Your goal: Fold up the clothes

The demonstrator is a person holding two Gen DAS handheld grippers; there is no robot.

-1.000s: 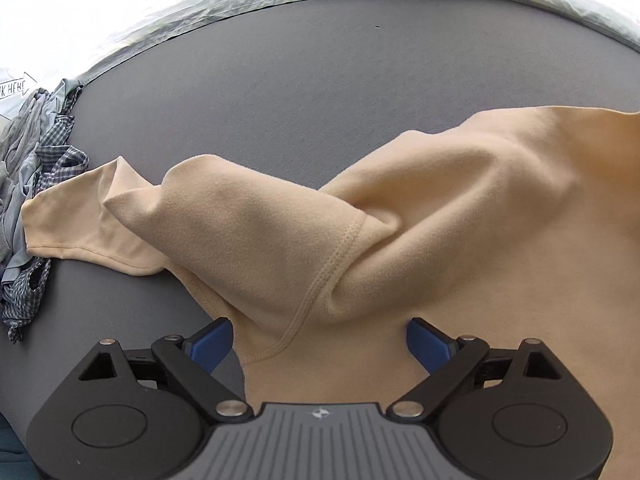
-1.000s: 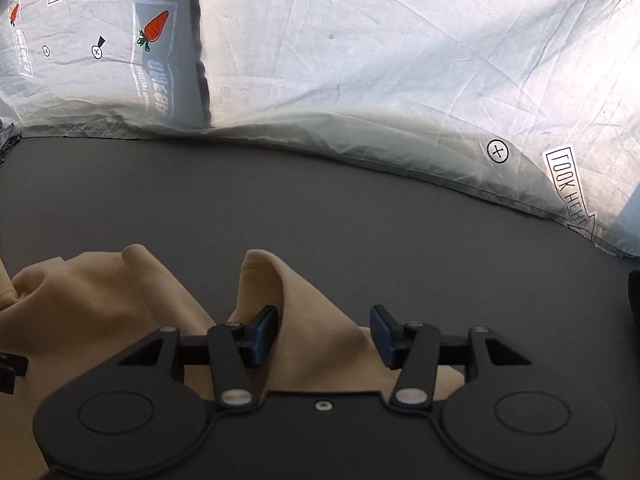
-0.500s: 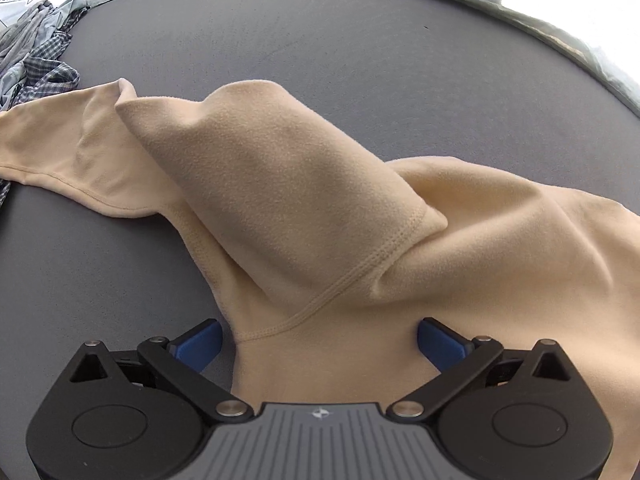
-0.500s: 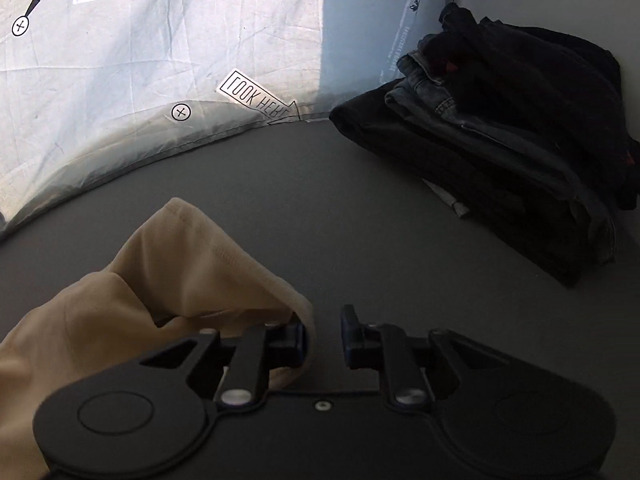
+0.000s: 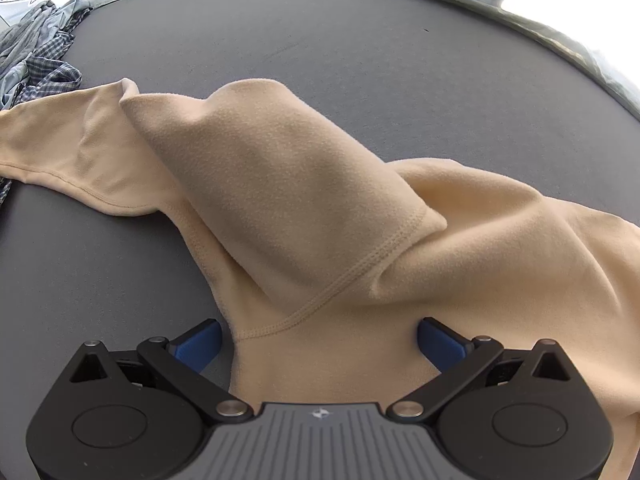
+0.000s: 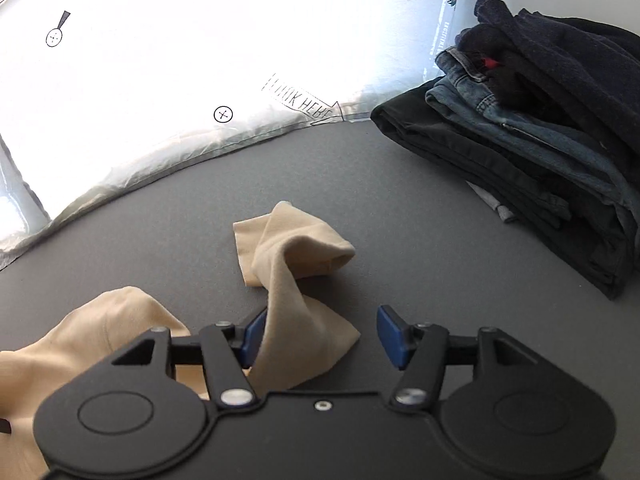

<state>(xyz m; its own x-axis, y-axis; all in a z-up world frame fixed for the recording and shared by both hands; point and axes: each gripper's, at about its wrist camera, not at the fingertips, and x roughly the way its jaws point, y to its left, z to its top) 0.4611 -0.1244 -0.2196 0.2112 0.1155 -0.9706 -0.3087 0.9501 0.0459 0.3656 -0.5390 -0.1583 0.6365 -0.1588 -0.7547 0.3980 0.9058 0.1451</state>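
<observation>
A beige fleece hoodie (image 5: 480, 280) lies on the grey surface (image 5: 360, 80). Its hood (image 5: 288, 200) is flopped toward the upper left, and one sleeve (image 5: 72, 152) runs out to the left. My left gripper (image 5: 320, 344) hangs over the neckline, wide open, its blue pads (image 5: 200, 344) clear of the cloth. In the right wrist view the other sleeve (image 6: 296, 248) lies twisted on the surface, cuff away from me. My right gripper (image 6: 322, 336) is opening. The sleeve passes between its jaws and rests against the left pad (image 6: 252, 336) only.
A stack of folded dark jeans and trousers (image 6: 540, 140) stands at the right, close to the sleeve's cuff. A heap of grey and checked clothes (image 5: 36, 52) lies at the far left. A white sheet with printed marks (image 6: 304, 100) borders the back edge.
My right gripper swung right toward the jeans stack with the sleeve pinched, then its jaws parted and the sleeve dropped onto the surface. The left gripper widened slightly and stayed over the neckline.
</observation>
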